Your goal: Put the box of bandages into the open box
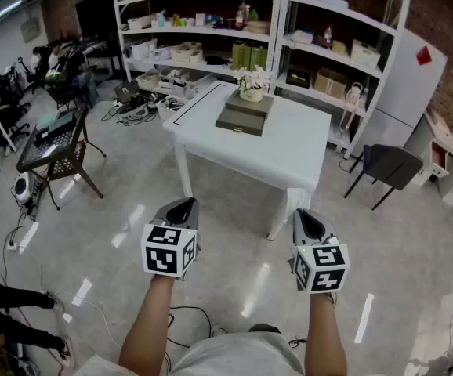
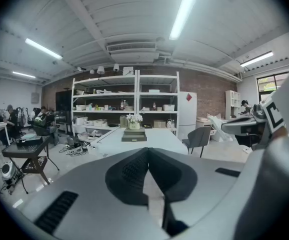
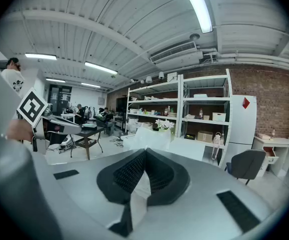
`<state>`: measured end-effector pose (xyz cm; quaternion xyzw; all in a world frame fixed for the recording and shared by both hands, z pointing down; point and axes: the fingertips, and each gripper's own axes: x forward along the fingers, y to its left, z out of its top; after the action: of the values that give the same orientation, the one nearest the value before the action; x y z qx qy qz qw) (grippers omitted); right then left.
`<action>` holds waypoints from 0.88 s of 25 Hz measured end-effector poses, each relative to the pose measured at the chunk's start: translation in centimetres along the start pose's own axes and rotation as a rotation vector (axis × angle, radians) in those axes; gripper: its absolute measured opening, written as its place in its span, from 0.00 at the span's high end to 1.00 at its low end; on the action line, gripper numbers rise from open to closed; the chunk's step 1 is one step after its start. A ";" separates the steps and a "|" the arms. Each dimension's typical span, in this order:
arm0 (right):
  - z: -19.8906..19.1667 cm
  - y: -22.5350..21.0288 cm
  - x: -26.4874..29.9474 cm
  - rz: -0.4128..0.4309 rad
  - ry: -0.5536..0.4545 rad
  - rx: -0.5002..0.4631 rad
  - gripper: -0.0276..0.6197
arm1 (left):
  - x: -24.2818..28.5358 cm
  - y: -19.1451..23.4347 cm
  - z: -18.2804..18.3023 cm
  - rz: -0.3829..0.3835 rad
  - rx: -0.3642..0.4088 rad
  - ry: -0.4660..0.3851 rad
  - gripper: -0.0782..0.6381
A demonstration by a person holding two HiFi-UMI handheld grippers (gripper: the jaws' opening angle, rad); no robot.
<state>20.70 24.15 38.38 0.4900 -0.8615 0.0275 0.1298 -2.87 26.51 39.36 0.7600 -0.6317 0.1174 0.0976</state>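
Head view: left gripper (image 1: 183, 204) and right gripper (image 1: 305, 216) low over floor, short of table (image 1: 293, 151).
Both jaws pressed together, empty; dark boxes (image 1: 244, 116) stacked near table's far edge, bandage box not distinguishable.

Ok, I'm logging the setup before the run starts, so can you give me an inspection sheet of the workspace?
Surface: white table, ahead of the person, mostly bare.
Job's things: dark flat boxes stacked near the table's far edge; too far to tell a bandage box or an open box.
Clutter: pot of white flowers at the stack's far side.
Grippers: left gripper and right gripper both shut with nothing between the fingers, held over the floor short of the table.
Cables: tangle of cables on the floor left of the table.
Surroundings: shelving units behind the table, dark chair to its right, black cart to its left.
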 end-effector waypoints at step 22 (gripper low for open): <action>0.6 -2.5 12.5 0.058 0.007 0.028 0.95 | 10.4 4.7 0.5 0.007 0.009 0.040 0.88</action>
<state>16.69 12.28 40.77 0.4664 -0.8745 0.0448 0.1250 -5.63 15.79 42.02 0.7557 -0.6319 0.1356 0.1064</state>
